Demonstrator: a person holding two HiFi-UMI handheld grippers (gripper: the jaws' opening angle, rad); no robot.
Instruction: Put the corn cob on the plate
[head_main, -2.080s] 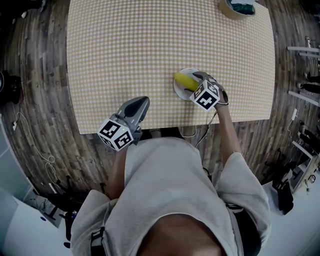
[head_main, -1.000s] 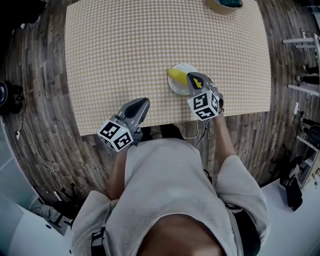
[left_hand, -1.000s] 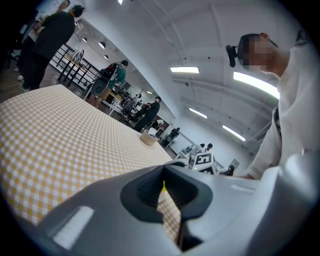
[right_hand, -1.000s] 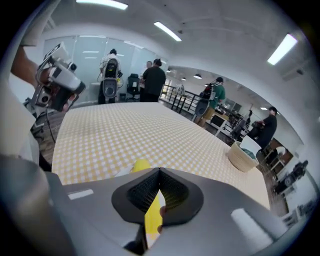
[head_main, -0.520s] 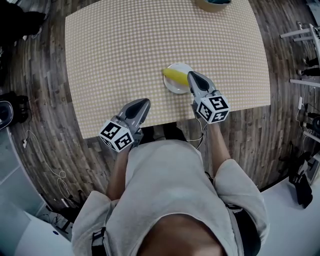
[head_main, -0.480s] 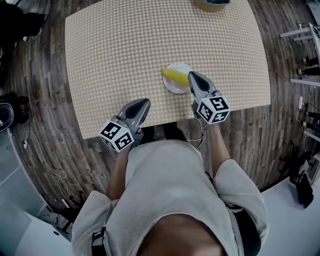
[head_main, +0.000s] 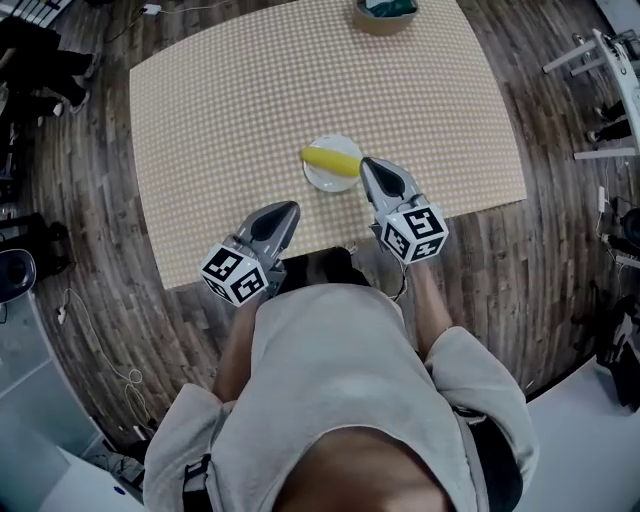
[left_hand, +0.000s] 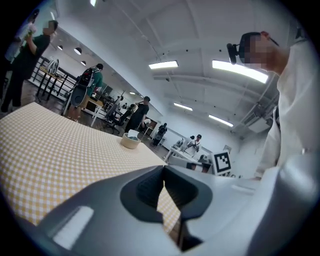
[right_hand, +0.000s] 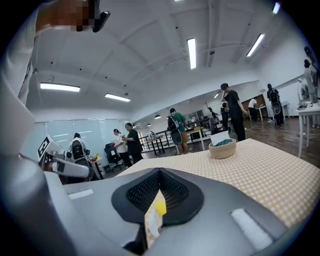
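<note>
**Corn on plate, both grippers empty**

The left gripper (head_main: 288, 208) hangs over the near table (head_main: 220, 110) edge. Its jaws are pressed together on nothing, likely parked because one tool is enough for this job. The right gripper (head_main: 368, 163) sits just near-right of the plate (head_main: 320, 182), also pinched closed and empty. Its tips point toward the corn (head_main: 331, 160) but stand apart from it, which reads as let go. The corn lies flat across the plate at mid-table, so the task looks done. A bowl (head_main: 385, 14) sits at the far edge, well apart and not involved.
</note>
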